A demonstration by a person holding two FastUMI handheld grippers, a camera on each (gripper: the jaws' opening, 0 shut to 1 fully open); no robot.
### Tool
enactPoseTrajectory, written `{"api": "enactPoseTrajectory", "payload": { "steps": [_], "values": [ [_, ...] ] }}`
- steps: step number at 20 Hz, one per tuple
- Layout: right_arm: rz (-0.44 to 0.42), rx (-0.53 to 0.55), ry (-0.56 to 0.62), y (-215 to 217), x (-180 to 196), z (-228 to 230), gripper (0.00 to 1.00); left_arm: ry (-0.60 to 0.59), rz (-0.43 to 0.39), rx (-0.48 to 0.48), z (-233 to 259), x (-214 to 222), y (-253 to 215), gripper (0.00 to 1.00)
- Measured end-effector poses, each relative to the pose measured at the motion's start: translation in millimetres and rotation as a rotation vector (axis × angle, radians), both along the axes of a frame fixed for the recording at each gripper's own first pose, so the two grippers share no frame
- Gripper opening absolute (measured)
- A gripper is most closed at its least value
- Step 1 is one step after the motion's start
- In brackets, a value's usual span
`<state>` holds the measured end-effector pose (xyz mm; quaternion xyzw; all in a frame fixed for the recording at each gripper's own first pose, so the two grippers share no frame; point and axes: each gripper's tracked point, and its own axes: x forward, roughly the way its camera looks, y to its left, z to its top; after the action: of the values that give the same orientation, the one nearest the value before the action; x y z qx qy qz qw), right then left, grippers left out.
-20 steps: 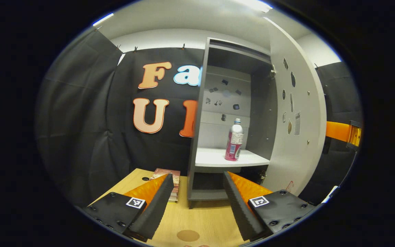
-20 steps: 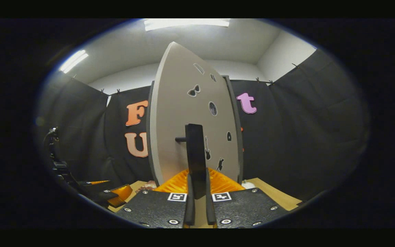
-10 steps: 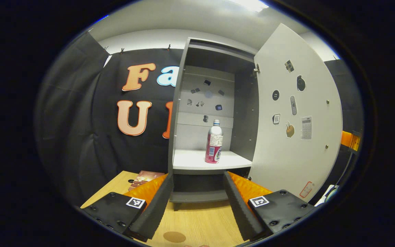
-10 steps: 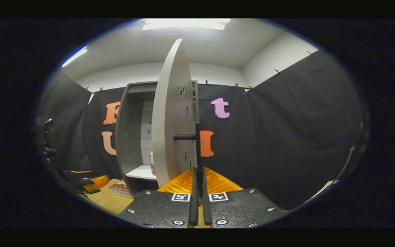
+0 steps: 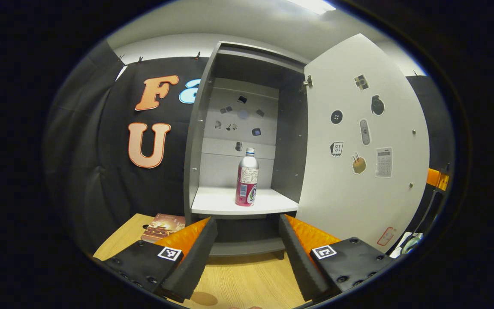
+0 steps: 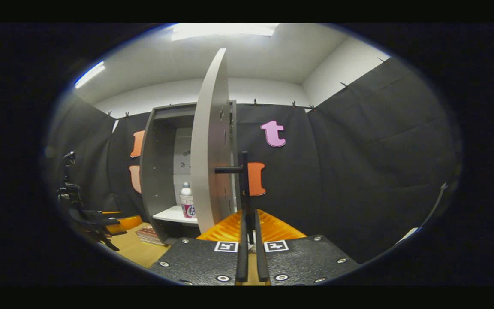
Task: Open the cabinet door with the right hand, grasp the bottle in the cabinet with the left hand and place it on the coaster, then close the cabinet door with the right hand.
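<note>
We had the right gripper (image 6: 249, 246) pinched tight on the door handle (image 6: 244, 189), cabinet door (image 5: 360, 141) swung wide. The bottle (image 5: 247, 178) stood upright on the shelf (image 5: 212, 204), at twelve o'clock from our left gripper (image 5: 244, 253), jaws spread and empty. It looked rigid, smooth, maybe slippery, so we judged mid-body the best hold.

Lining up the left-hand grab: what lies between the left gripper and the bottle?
Left gripper view: only the shelf's front edge and bare top lie between the open left gripper and the bottle.
</note>
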<state>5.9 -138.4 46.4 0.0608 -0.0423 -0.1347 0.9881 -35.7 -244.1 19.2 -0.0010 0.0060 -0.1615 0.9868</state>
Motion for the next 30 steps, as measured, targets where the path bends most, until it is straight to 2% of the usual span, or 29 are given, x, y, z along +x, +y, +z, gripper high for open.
{"api": "enactPoseTrajectory", "payload": {
  "steps": [3, 4, 8, 12, 15, 17, 18, 19, 20, 21, 22, 23, 24, 27, 30],
  "values": [
    [-0.060, 0.002, -0.003, -10.0, -7.0, 1.8, 0.16, -0.002, -0.003, 0.002, -0.1, -0.5, -2.4, 0.94],
    [-0.060, 0.008, -0.010, -8.6, -6.7, 2.8, 0.23, -0.002, -0.006, 0.001, 0.2, -0.8, -3.2, 0.94],
    [-0.021, 0.028, 0.009, 3.5, -12.3, 0.1, 0.28, -0.015, -0.026, -0.009, 6.7, -9.1, -12.3, 0.94],
    [-0.024, -0.100, 0.027, -0.9, -19.2, 4.6, 0.40, -0.040, -0.013, 0.003, 13.1, -12.9, -13.4, 0.94],
    [0.034, -0.166, 0.052, 13.4, -18.9, -0.2, 0.52, -0.043, -0.006, -0.004, 12.7, -8.3, -14.4, 0.94],
    [0.081, -0.186, 0.062, 25.5, -15.2, -3.8, 0.54, -0.046, -0.006, 0.005, 13.3, -5.2, -14.1, 0.95],
    [0.110, -0.180, 0.073, 35.0, -13.1, -6.8, 0.59, -0.050, -0.004, 0.011, 14.0, -1.0, -12.9, 0.95],
    [0.140, -0.175, 0.086, 44.7, -11.7, -10.4, 0.64, -0.055, -0.007, 0.012, 14.8, 4.1, -12.9, 0.94],
    [0.155, -0.176, 0.094, 51.5, -8.9, -12.8, 0.64, -0.060, -0.011, 0.009, 15.9, 10.0, -12.5, 0.94],
    [0.164, -0.179, 0.092, 55.6, -6.8, -13.1, 0.74, -0.064, -0.019, 0.005, 15.2, 17.1, -13.4, 0.95],
    [0.174, -0.178, 0.085, 60.3, -1.8, -12.6, 0.73, -0.063, -0.023, 0.005, 15.2, 26.5, -13.5, 0.95],
    [0.184, -0.176, 0.083, 64.6, 2.5, -13.5, 0.82, -0.062, -0.030, 0.004, 13.8, 35.5, -14.7, 0.94],
    [0.183, -0.179, 0.084, 67.9, 9.0, -14.9, 0.84, -0.061, -0.036, 0.002, 12.9, 46.4, -14.6, 0.94],
    [0.120, -0.191, 0.084, 60.8, 27.0, -15.4, 0.93, -0.059, -0.080, -0.004, 10.5, 85.4, -21.5, 0.95],
    [0.065, -0.146, 0.076, 60.1, 39.7, -17.7, 0.95, -0.072, -0.127, 0.015, 12.8, 133.0, -32.9, 0.95]
  ]
}}
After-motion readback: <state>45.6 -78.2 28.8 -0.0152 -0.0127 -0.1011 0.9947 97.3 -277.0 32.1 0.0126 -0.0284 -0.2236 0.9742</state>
